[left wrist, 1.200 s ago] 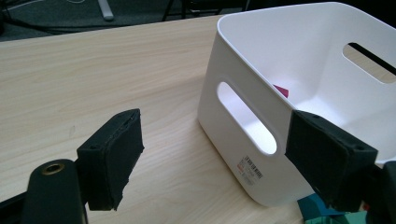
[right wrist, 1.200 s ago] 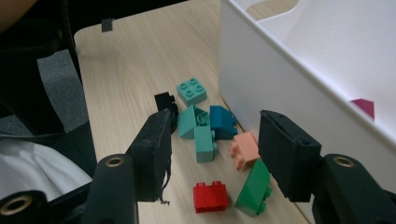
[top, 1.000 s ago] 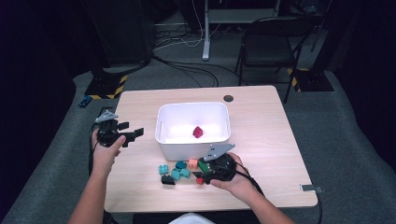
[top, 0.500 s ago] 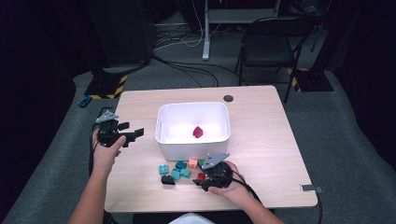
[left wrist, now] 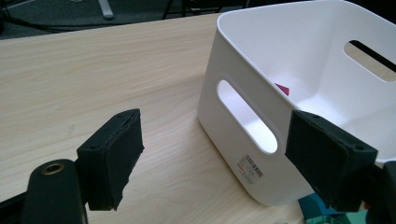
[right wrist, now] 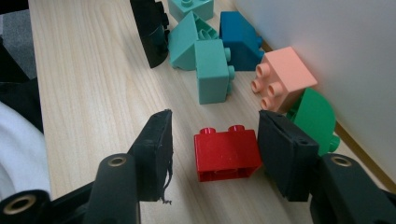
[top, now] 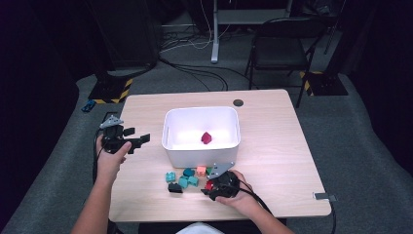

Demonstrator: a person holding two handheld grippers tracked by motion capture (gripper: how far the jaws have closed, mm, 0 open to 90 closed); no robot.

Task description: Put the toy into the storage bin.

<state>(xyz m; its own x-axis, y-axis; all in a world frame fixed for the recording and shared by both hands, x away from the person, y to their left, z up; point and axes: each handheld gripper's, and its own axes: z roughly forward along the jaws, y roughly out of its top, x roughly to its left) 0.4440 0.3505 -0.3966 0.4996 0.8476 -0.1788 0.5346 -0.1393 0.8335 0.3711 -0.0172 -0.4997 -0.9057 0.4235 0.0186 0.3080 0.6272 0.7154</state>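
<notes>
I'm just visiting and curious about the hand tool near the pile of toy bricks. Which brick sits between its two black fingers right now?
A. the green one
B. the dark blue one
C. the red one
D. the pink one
C: in the right gripper view, the red brick lies on the table between the open fingers of the right gripper, with the pink brick and green brick beyond.

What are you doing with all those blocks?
A person is picking toy bricks off a light wooden table with two hand-held grippers. The right gripper is open, its jaws on either side of a small red plastic brick that lies on the table and is not yet pinched. The left gripper is open and holds nothing, beside the white plastic bin. A dark pink piece already lies in the bin. More teal, pink, green and black bricks lie nearby.
</notes>
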